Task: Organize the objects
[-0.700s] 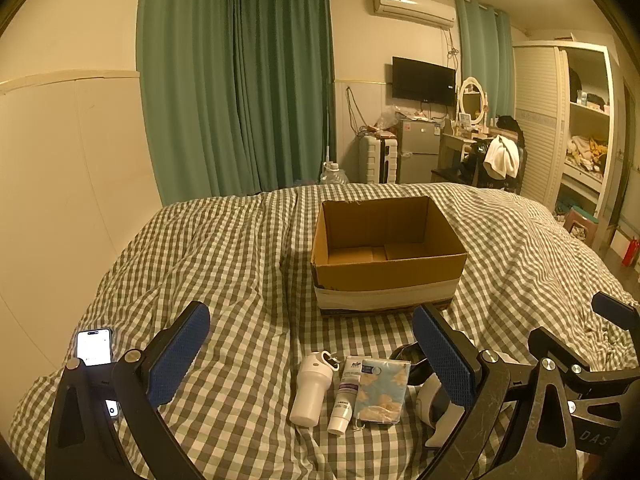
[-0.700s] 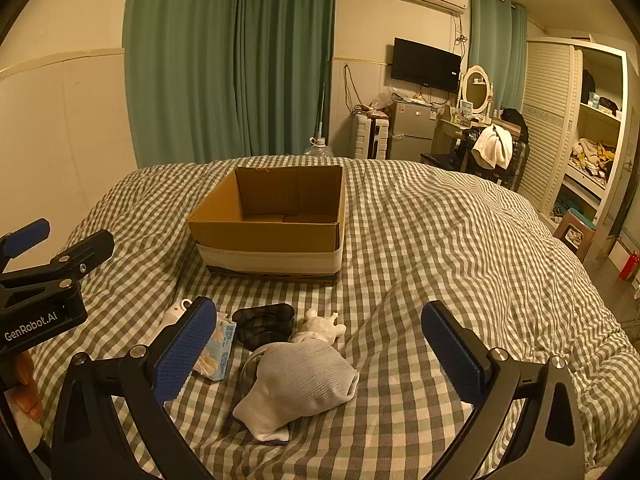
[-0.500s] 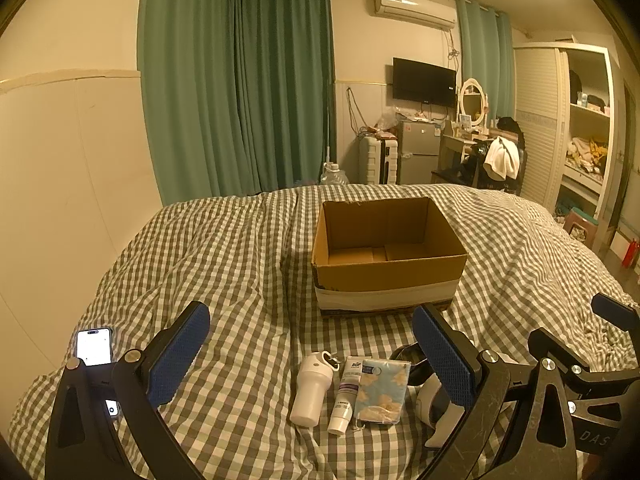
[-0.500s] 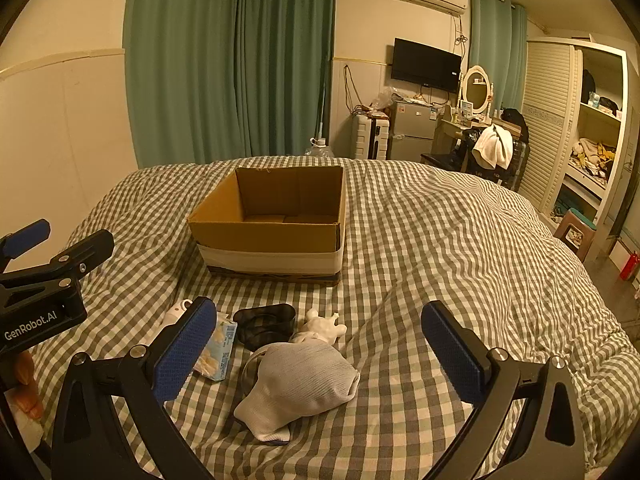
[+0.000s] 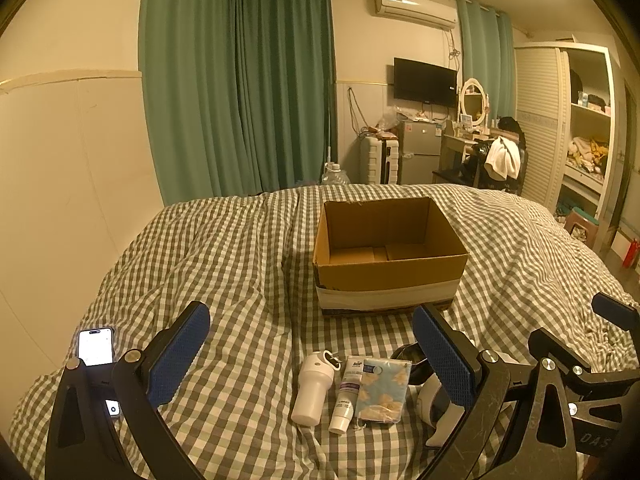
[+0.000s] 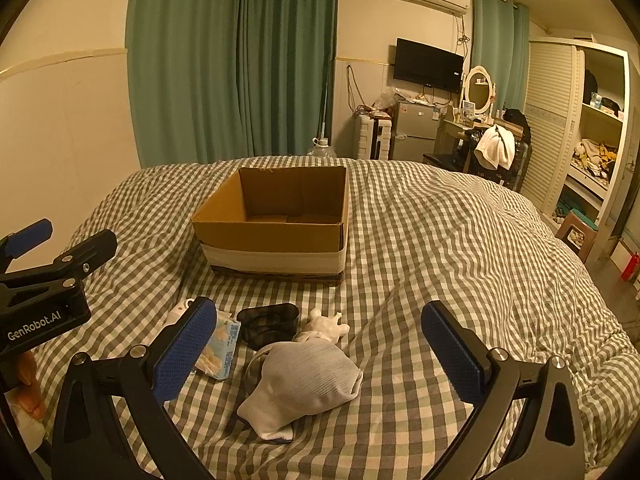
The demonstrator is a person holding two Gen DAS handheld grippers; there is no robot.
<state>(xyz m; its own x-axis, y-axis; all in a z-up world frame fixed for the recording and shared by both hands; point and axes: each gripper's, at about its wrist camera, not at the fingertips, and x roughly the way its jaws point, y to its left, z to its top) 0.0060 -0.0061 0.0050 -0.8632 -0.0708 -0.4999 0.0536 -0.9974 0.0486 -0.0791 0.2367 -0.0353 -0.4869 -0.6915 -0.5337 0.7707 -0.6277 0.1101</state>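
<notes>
Nothing is being shifted since the earlier frames: left gripper (image 5: 312, 354) and right gripper (image 6: 320, 350) are being held spread, empty, before cardboard box (image 5: 386, 256); white bottle (image 5: 313, 388) is being left lying.

White "GenRobot.AI" lettering on body of left tongs (image 6: 44, 322), seen from right wrist view, partial "DAS" on frame of right tongs (image 5: 596, 438), seen from left wrist view, print on cream tube (image 5: 347, 394) too small to read

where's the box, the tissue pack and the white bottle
box (image 5: 390, 276) left wrist view, on its near cardboard wall
tissue pack (image 5: 383, 390) left wrist view, middle of its printed face
white bottle (image 5: 312, 390) left wrist view, on its body
</notes>
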